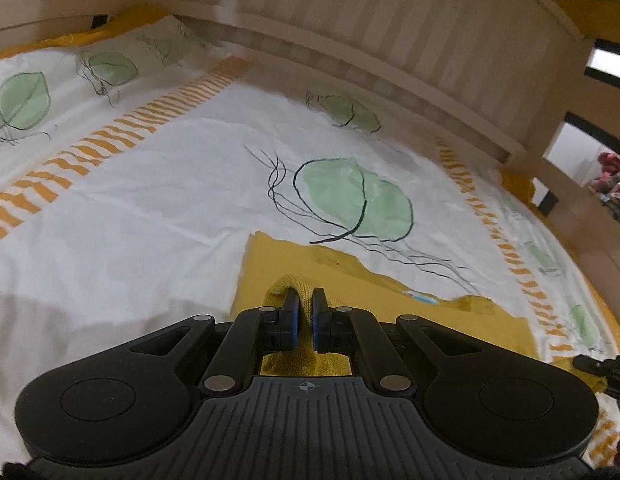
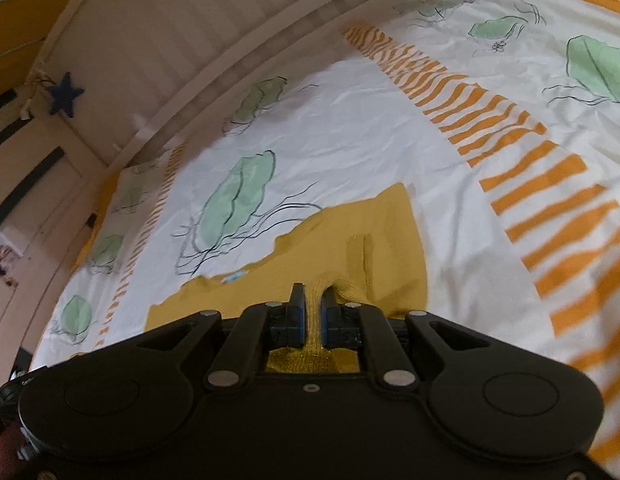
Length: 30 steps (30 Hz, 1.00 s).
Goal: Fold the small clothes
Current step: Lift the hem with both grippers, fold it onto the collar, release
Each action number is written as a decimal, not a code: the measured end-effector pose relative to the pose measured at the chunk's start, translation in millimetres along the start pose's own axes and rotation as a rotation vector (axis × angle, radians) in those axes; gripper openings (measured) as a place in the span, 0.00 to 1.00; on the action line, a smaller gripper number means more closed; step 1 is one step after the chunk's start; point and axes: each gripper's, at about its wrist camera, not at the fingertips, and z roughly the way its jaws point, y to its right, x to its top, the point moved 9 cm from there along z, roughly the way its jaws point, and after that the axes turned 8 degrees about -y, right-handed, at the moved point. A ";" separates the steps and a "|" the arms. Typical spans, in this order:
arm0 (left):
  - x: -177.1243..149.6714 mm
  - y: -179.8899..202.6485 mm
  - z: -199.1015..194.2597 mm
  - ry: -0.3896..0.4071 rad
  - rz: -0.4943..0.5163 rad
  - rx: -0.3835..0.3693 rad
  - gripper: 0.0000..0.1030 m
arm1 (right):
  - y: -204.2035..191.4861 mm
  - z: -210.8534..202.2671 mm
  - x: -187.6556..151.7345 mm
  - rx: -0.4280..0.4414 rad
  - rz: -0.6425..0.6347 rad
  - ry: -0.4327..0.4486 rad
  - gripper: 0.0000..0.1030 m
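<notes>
The left gripper (image 1: pixel 305 300) points forward and down, its jaws nearly closed and pinching a knit edge of the mustard garment (image 1: pixel 350 280). The right gripper (image 2: pixel 313 296) is angled the same way, its jaws clamped on another fold of the garment (image 2: pixel 370 232). The garment lies spread on the white bedsheet (image 1: pixel 149 200) with green leaf prints, before the headboard (image 1: pixel 390 40).

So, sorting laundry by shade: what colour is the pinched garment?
Mustard yellow knit garment, plain; clearest in the right wrist view.
</notes>
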 end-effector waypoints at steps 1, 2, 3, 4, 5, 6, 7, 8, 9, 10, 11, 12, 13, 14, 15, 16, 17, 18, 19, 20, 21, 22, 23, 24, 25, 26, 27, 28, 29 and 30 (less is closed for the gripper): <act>2.1 -0.4 8.2 -0.008 -0.004 0.004 0.06 | 2.6 9.6 3.7 -0.009 0.007 -0.004 0.14; 3.5 -1.3 16.7 -0.016 -0.006 0.005 0.06 | 5.1 15.8 6.6 -0.014 0.012 -0.008 0.14; 5.1 -2.0 24.3 -0.022 -0.008 0.010 0.06 | 8.4 24.9 9.4 -0.022 0.022 -0.012 0.13; 6.3 -3.0 30.9 -0.027 -0.008 0.015 0.06 | 11.1 32.3 11.5 -0.026 0.030 -0.017 0.13; 7.4 -4.0 37.6 -0.032 -0.006 0.021 0.06 | 14.4 36.9 13.2 -0.031 0.035 -0.020 0.13; 8.6 -5.2 44.1 -0.036 -0.006 0.029 0.06 | 17.1 43.7 15.3 -0.039 0.041 -0.023 0.13; 9.1 -6.7 50.5 -0.043 -0.007 0.036 0.06 | 19.5 48.9 16.6 -0.045 0.044 -0.027 0.13; 10.6 -8.0 56.8 -0.050 -0.009 0.043 0.06 | 22.8 54.6 17.5 -0.052 0.050 -0.032 0.14; 11.2 -10.4 63.3 -0.057 -0.013 0.051 0.06 | 25.0 58.6 17.7 -0.058 0.051 -0.035 0.14; 11.4 -12.9 69.3 -0.066 -0.017 0.058 0.06 | 27.6 62.7 17.6 -0.067 0.051 -0.039 0.14; 10.8 -15.2 75.5 -0.076 -0.022 0.066 0.06 | 28.8 66.6 18.0 -0.074 0.050 -0.042 0.14; 9.9 -17.4 80.8 -0.085 -0.027 0.072 0.06 | 30.6 70.4 18.3 -0.080 0.050 -0.042 0.14; 9.0 -19.8 85.4 -0.094 -0.030 0.077 0.07 | 32.6 73.1 17.5 -0.085 0.050 -0.041 0.15; 7.3 -23.0 90.2 -0.104 -0.036 0.088 0.09 | 34.1 75.9 18.0 -0.087 0.049 -0.041 0.15; 7.9 -26.3 94.9 -0.110 -0.042 0.099 0.09 | 35.6 77.6 17.2 -0.088 0.049 -0.040 0.15; 7.6 -29.2 97.6 -0.114 -0.050 0.105 0.09 | 36.2 79.5 18.2 -0.088 0.047 -0.037 0.15; 8.3 -31.4 100.3 -0.117 -0.057 0.099 0.09 | 36.3 80.4 18.5 -0.089 0.039 -0.032 0.15; 10.4 -33.5 102.3 -0.119 -0.061 0.086 0.09 | 35.7 80.4 18.8 -0.092 0.022 -0.026 0.15; 13.8 -35.3 103.4 -0.118 -0.065 0.086 0.09 | 34.7 79.9 19.2 -0.101 0.000 -0.020 0.15; 18.0 -38.3 101.2 -0.103 -0.072 0.102 0.09 | 33.3 79.6 20.3 -0.106 -0.018 -0.016 0.15; 23.9 -41.8 96.0 -0.070 -0.078 0.131 0.11 | 31.8 78.5 21.2 -0.111 -0.037 -0.010 0.16; 29.8 -44.4 90.1 -0.032 -0.080 0.157 0.13 | 30.4 77.5 22.4 -0.113 -0.049 -0.005 0.19; 35.6 -46.7 83.4 0.002 -0.077 0.174 0.15 | 29.3 76.0 23.5 -0.113 -0.057 0.000 0.20; 40.4 -48.3 77.5 0.023 -0.069 0.184 0.20 | 28.1 74.6 24.9 -0.115 -0.062 0.008 0.22; 43.9 -49.1 71.7 0.034 -0.055 0.193 0.20 | 27.5 72.9 26.3 -0.118 -0.064 0.015 0.24; 45.6 -48.4 66.4 0.041 -0.036 0.204 0.20 | 26.7 71.7 27.6 -0.121 -0.067 0.021 0.24; 45.4 -46.3 59.9 0.045 -0.008 0.217 0.20 | 25.6 70.1 28.9 -0.126 -0.072 0.029 0.25; 43.7 -42.7 54.1 0.049 0.023 0.226 0.20 | 24.1 67.9 29.3 -0.133 -0.079 0.038 0.28; 40.1 -37.9 47.9 0.051 0.059 0.230 0.20 | 21.5 64.6 28.8 -0.141 -0.092 0.054 0.34; 36.2 -31.2 44.3 0.049 0.098 0.230 0.20 | 19.3 61.0 28.1 -0.155 -0.108 0.075 0.57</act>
